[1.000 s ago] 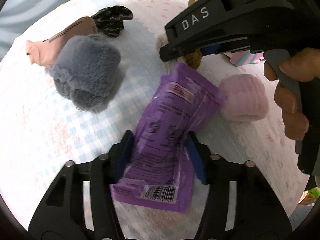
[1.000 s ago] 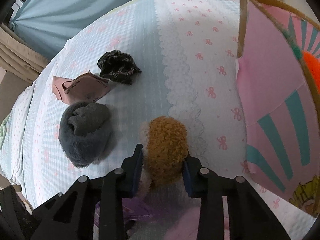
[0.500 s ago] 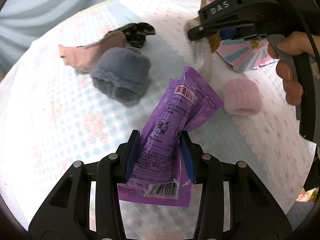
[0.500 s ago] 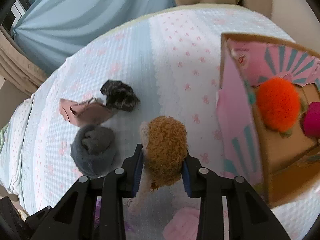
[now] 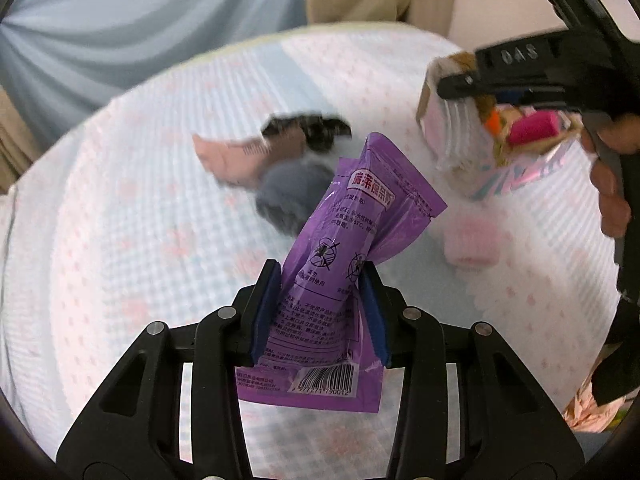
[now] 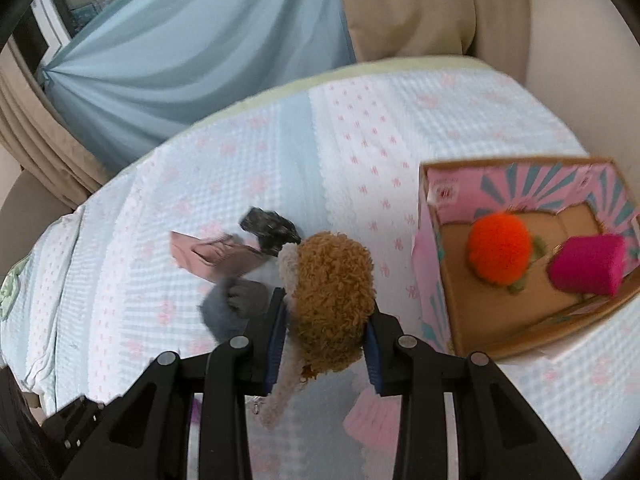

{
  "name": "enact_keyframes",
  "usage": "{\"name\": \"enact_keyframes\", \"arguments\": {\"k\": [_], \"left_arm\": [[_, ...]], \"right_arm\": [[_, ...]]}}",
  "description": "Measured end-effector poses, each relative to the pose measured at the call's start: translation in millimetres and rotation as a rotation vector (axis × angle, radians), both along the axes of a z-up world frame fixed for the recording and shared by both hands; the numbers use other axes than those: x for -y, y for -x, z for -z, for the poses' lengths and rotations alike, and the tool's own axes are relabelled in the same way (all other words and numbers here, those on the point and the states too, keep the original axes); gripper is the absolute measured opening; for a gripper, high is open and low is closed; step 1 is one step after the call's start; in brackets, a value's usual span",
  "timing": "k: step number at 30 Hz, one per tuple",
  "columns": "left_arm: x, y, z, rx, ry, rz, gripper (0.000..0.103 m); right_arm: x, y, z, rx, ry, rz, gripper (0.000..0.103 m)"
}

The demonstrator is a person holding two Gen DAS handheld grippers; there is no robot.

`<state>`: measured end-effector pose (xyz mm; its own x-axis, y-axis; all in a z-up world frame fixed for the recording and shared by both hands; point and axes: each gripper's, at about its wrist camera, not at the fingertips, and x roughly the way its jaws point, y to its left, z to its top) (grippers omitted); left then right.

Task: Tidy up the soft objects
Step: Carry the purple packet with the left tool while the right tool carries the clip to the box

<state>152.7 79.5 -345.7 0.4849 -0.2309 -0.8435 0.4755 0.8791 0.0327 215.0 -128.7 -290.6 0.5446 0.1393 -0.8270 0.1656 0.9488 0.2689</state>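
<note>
My left gripper (image 5: 320,312) is shut on a purple plastic packet (image 5: 340,264) and holds it up above the bed. My right gripper (image 6: 326,332) is shut on a brown curly plush toy (image 6: 332,300), raised above the bed just left of the pink cardboard box (image 6: 430,280). The box also shows in the left wrist view (image 5: 452,148). Inside it lie an orange pompom (image 6: 500,252) and a magenta roll (image 6: 588,266). On the bedspread lie a grey fuzzy item (image 5: 288,196), a pink mask (image 5: 236,156), a black scrunchie (image 5: 320,132) and a pale pink roll (image 5: 474,242).
The bed has a light blue and white patterned cover (image 6: 224,184). A blue curtain (image 6: 180,48) and beige curtains (image 6: 432,4) hang behind it. The far edge of the bed (image 6: 256,100) runs below the curtains.
Both grippers have risen with their loads. The right gripper has carried the plush toy toward the box, so the box interior now shows fully. The items on the bed look smaller.
</note>
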Motion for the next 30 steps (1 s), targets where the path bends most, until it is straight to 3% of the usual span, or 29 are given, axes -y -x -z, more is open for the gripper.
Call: {"name": "enact_keyframes", "arguments": {"k": [11, 14, 25, 30], "left_arm": [[11.9, 1.6, -128.8, 0.142, 0.073, 0.022, 0.037], [23.0, 0.3, -147.9, 0.160, 0.078, 0.033, 0.037], [116.8, 1.3, -206.5, 0.208, 0.097, 0.000, 0.037], [174.8, -2.2, -214.4, 0.183, 0.110, -0.040, 0.037]], "right_arm": [[10.5, 41.5, -119.9, 0.084, 0.036, 0.037, 0.032], [20.0, 55.0, -141.5, 0.104, 0.032, 0.056, 0.032], [88.2, 83.9, -181.6, 0.134, 0.041, 0.032, 0.032], [139.4, 85.6, -183.9, 0.127, 0.050, -0.009, 0.032]]}}
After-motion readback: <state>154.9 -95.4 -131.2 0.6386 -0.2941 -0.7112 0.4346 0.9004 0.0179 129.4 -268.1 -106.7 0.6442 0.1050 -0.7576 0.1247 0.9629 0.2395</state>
